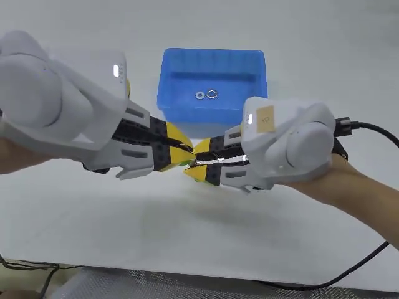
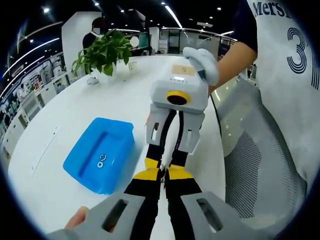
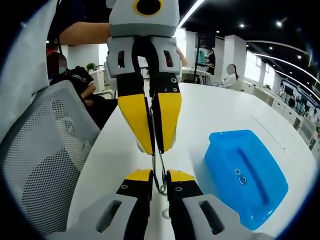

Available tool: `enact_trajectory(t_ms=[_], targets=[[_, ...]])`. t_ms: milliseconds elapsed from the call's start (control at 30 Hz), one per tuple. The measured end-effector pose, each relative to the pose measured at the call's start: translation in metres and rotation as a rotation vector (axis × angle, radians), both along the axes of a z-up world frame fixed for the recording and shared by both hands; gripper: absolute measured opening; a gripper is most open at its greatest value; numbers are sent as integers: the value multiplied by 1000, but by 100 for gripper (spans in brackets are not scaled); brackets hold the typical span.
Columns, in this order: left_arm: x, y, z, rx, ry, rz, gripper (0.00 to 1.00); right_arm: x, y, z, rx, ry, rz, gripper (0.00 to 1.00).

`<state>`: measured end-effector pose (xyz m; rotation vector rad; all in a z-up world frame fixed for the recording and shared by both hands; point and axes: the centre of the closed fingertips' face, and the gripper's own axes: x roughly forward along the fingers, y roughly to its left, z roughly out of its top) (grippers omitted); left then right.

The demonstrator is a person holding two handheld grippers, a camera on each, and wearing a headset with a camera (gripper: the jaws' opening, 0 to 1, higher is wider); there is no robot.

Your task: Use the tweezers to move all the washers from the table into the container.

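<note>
Plainly, the job was only partly done. The white tabletop (image 1: 124, 237) lay wide and mostly bare in front of the person, with the blue container (image 1: 171, 81) sitting at its far side, well apart from where the two tools met.

The left gripper (image 3: 156, 149) and the right gripper (image 3: 160, 176) pointed at each other nose to nose, low over the tabletop and near the person. The left one's yellow fingers (image 3: 135, 120) were clenched on the upper part of the tweezers (image 3: 160, 162), whose thin metal ran down between the right one's fingers (image 3: 141, 176). Those were drawn close on either side of it, but I could not tell whether they were pressing it or merely flanking it.

Two washers (image 1: 199, 95) lay side by side on the container floor, so that much of the task was finished. In the right gripper view a small ring (image 3: 165, 214) sat on the tabletop just under the tweezers' tip. It looked like a washer not yet lifted, though it was too small to be sure. By my reckoning at least that one remained, and whether more were left I could not say.
</note>
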<state>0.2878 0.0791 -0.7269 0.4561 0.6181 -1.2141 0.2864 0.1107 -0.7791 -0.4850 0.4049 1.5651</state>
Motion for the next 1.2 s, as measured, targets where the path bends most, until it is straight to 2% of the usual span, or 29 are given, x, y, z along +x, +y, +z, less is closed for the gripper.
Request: enact_trajectory(t_ms=[467,600,767,1000,1200], targets=[[8,-1,-1,-8,11,29,7,4,1,0,-16,16,-19,10],[3,-1,-1,32,4,2,7,1,2,0,-23,-9,3,10],[1,0,1,27,10,-2,7,-2,2,2,-21,-11,6,10],[-1,-1,18,5,-8,-13,7,-4,1,20,1,-10,7,10],[1,1,42,-11,-73,-12,7,0,0,44,28,-46,5,10]])
